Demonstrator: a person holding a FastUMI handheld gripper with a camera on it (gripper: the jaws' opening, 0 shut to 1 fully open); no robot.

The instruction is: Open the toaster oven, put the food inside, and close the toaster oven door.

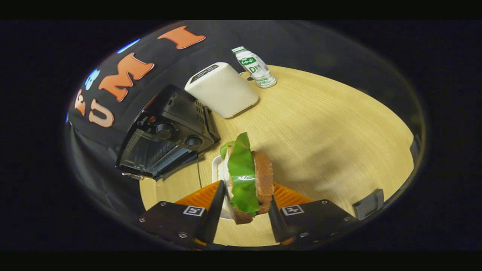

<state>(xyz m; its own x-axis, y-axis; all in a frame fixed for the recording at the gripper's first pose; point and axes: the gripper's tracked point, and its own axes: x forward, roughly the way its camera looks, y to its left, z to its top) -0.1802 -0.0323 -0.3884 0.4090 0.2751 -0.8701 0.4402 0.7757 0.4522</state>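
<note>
My gripper [246, 195] is shut on a sandwich [263, 175], which stands on edge between the fingers. It is brown bread with a green lettuce leaf [241, 169] sticking out on its left side. A white plate [217, 167] lies on the table just behind and under the sandwich. The black toaster oven [165, 131] stands beyond the left finger at the table's edge, two knobs on its front. Its glass door [169, 160] looks folded down and open, with a hinge spring showing at its near corner.
A white box-shaped appliance [222, 90] stands right behind the oven, and a small white bottle with a green label [254, 67] beyond that. The round wooden table [320, 131] spreads out to the right. A thin cable [198, 171] runs from the oven towards me.
</note>
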